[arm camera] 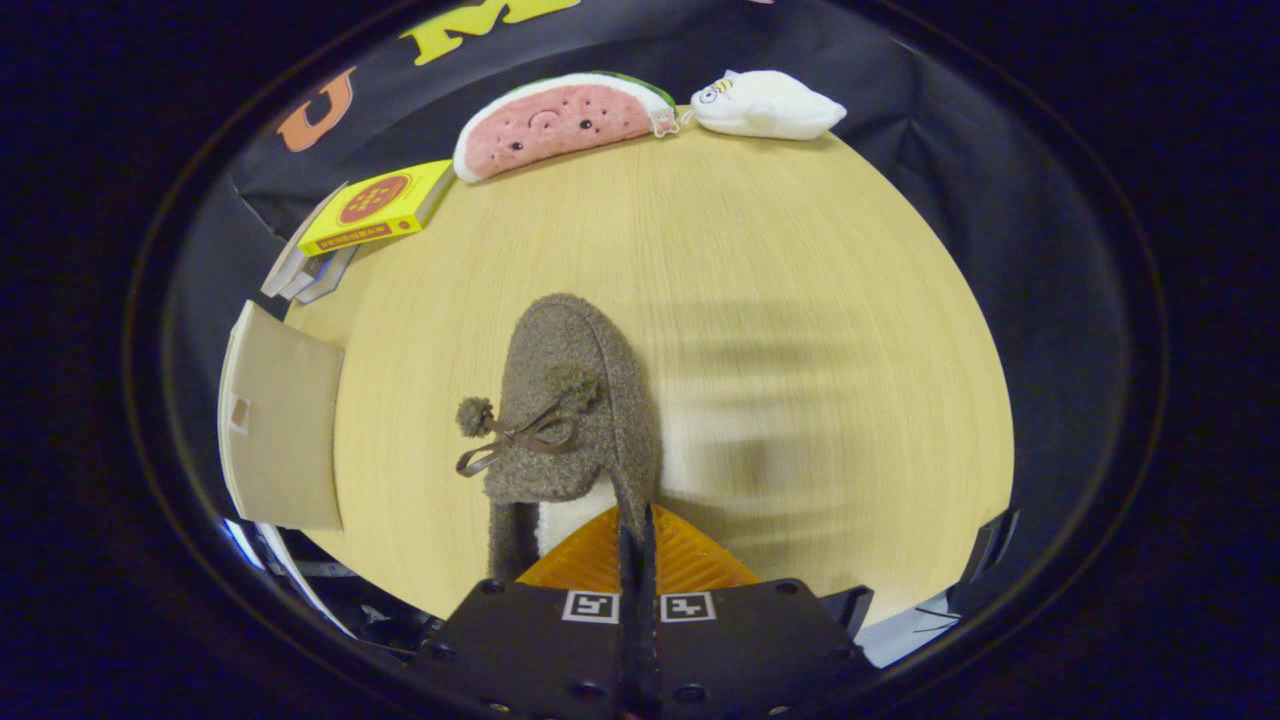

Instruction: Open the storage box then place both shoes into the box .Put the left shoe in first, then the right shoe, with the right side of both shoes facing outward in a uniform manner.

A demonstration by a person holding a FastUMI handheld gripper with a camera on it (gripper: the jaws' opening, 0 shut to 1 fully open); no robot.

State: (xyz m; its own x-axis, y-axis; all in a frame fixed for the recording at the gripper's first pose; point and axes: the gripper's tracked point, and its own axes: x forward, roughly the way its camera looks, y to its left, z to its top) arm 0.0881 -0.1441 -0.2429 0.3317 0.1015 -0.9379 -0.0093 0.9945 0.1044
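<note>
The claw (637,545) is pinching the side wall of the brown fuzzy shoe (570,400), its fingers pressed together on the fabric, the shoe's toe pointing away toward the far edge of the bench (800,300). A cardboard flap of the storage box (283,420) is lying at the left edge. A yellow book (378,205) is sitting at the far left corner, a watermelon plush (560,120) and a white plush (765,105) along the far edge. The right half is lying open.
</note>
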